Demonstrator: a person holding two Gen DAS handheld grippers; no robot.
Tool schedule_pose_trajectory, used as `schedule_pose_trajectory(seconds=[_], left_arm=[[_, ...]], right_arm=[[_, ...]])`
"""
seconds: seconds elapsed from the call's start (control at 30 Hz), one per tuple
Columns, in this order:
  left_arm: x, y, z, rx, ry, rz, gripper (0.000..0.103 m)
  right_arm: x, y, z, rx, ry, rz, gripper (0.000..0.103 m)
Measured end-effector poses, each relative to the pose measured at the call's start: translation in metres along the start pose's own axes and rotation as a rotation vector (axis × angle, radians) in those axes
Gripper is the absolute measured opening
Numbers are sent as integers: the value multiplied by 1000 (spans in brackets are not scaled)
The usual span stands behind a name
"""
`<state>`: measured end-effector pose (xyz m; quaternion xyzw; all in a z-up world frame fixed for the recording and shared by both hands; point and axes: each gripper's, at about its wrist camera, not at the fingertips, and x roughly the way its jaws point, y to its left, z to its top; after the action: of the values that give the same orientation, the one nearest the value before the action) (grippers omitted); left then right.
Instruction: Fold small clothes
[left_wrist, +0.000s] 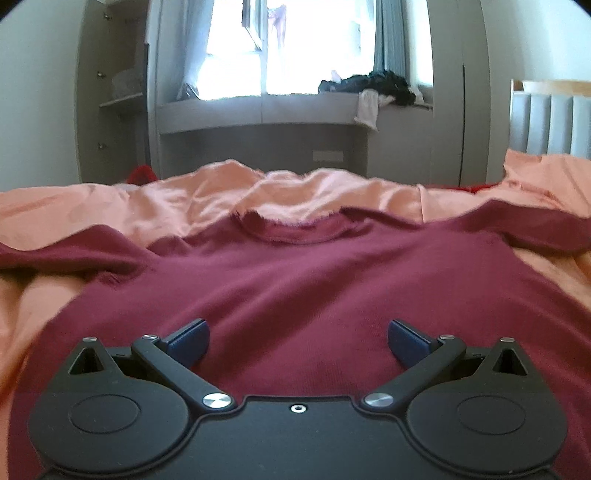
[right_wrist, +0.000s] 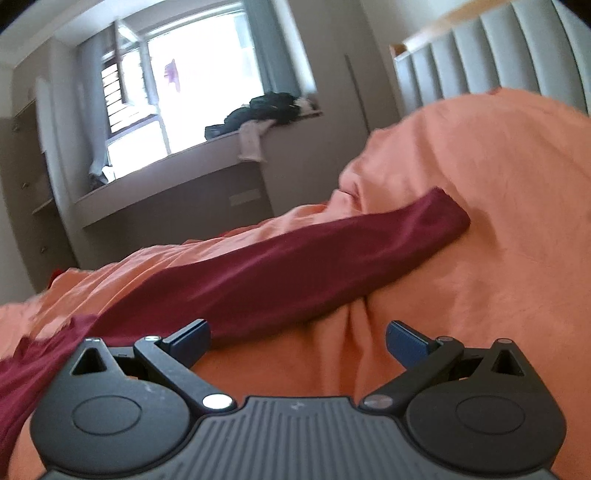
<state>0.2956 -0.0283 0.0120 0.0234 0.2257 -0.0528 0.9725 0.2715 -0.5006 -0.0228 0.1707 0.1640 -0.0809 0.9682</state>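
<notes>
1. Left hand-held gripper (left_wrist: 298, 341) is hovering low over the body of a maroon sweater (left_wrist: 295, 288), its blue-padded fingers (left_wrist: 190, 341) spread wide and gripping nothing.
2. Right hand-held gripper (right_wrist: 297, 341) is also standing wide apart and empty, hanging over the orange bedcover (right_wrist: 480, 295) just beside one sleeve (right_wrist: 295, 258) of the sweater.
3. In the left wrist view the sweater is lying spread out on the bed, its neckline (left_wrist: 291, 229) pointing toward the far edge of the bed and the window, and both sleeves are reaching out to the left and right.
4. In the right wrist view the sleeve is stretching diagonally across the rumpled bedcover, its cuff ending toward the padded grey headboard (right_wrist: 498, 55); the left finger of the right hand-held gripper is sitting just at the sleeve's near edge, though I cannot tell whether it is touching.
5. Beyond the far edge of the bed, a window sill (left_wrist: 258, 107) is carrying a heap of dark clothes (left_wrist: 369, 83), with a pale garment (left_wrist: 367, 107) hanging over its front.
6. An open wardrobe with shelves (left_wrist: 118, 99) is standing to the left of the window.
7. No brand, label or readable writing is showing on the sweater, the hand-held grippers or the furniture; the views are somewhat blurred.
</notes>
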Motion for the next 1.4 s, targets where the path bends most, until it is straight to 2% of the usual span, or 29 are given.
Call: schedule_pose_trajectory(seconds=[0.1, 0.27, 0.37, 0.43, 0.7, 0.77, 0.83, 0.9, 0.97, 1.07, 1.2, 1.3, 1.4], left_arm=[[0, 1, -4, -7, 8, -10, 103], [1, 1, -7, -19, 9, -15, 103], [2, -2, -9, -2, 6, -10, 103], [2, -2, -9, -1, 7, -10, 103], [3, -2, -9, -7, 6, -15, 103], [3, -2, -9, -9, 5, -16, 103], [3, -2, -9, -9, 6, -16, 103], [3, -3, -9, -7, 6, -14, 103], [3, -2, -9, -9, 6, -16, 103], [3, 0, -7, -19, 14, -33, 103], [1, 18, 6, -101, 30, -121, 102], [-4, 36, 14, -195, 24, -148, 102], [-12, 49, 23, -218, -19, -109, 102]], right_arm=[[21, -10, 5, 33, 5, -7, 103], [38, -28, 16, 99, -45, -83, 102], [45, -40, 17, 149, -76, -131, 94], [51, -43, 19, 146, -93, -164, 86], [77, -53, 31, 129, -127, -238, 73], [83, -56, 34, 138, -135, -260, 61], [86, -60, 35, 167, -139, -276, 27], [86, -66, 34, 213, -151, -255, 9], [84, -68, 33, 234, -164, -237, 8], [74, -58, 38, 188, -192, -242, 7], [61, -32, 53, 150, -252, -230, 7], [55, 10, 76, 37, -244, -211, 7], [39, 67, 99, -128, -279, -156, 7]])
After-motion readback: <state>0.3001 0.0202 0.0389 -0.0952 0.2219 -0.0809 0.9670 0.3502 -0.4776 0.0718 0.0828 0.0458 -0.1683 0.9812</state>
